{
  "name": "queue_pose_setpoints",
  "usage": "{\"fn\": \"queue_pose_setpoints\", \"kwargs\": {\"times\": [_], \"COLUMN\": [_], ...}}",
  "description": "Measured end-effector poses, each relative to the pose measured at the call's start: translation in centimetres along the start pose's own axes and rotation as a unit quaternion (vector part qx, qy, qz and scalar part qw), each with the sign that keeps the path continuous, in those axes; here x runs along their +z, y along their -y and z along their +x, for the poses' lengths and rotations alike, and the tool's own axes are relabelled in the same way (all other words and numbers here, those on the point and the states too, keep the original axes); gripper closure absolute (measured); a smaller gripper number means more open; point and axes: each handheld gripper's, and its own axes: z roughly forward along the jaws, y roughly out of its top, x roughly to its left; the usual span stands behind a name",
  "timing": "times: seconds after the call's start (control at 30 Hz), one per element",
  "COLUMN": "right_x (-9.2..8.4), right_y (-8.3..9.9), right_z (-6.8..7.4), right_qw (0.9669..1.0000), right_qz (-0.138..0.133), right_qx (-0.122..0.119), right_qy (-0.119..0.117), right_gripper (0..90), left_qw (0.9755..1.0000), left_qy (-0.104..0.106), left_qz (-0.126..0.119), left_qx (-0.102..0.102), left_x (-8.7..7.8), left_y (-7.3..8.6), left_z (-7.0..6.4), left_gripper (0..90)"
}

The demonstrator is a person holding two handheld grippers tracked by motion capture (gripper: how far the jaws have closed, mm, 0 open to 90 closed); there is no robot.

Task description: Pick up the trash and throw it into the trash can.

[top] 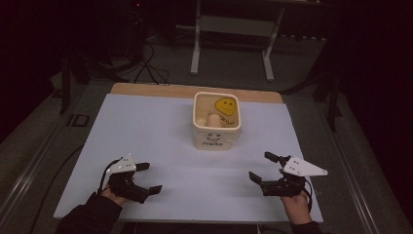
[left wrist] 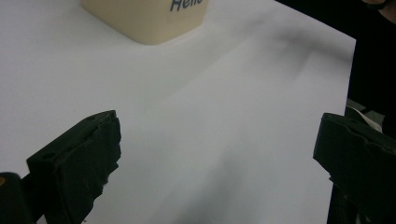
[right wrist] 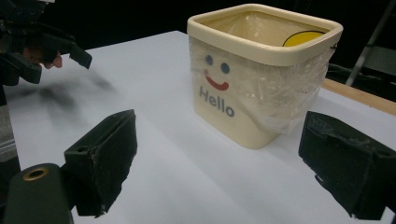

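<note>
Both sets of jaws are standing spread wide with nothing between them. The left gripper (top: pixel 146 178) is hovering low over the white tabletop (top: pixel 160 141) at its near left, its hand (top: pixel 113 196) reaching in from the bottom edge. The right gripper (top: pixel 263 168) is mirroring it at the near right, angled inward. Between and beyond them, a cream bin (right wrist: pixel 254 88) marked "Hello", lined with clear plastic, is sitting upright toward the far middle.
</note>
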Motion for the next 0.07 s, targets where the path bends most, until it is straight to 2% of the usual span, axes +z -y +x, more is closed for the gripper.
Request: {"fn": "queue_pose_setpoints", "kwargs": {"times": [0.07], "right_x": [0.01], "right_y": [0.03], "right_z": [-0.03], "right_qw": [1.0], "right_qz": [0.0], "right_qx": [0.002], "right_qy": [-0.001], "right_gripper": [11.3], "left_qw": [1.0], "left_qy": [0.0], "left_qz": [-0.003], "left_qx": [0.0], "left_x": [-0.04], "left_y": [-0.01], "left_z": [0.01], "left_gripper": [1.5]}}
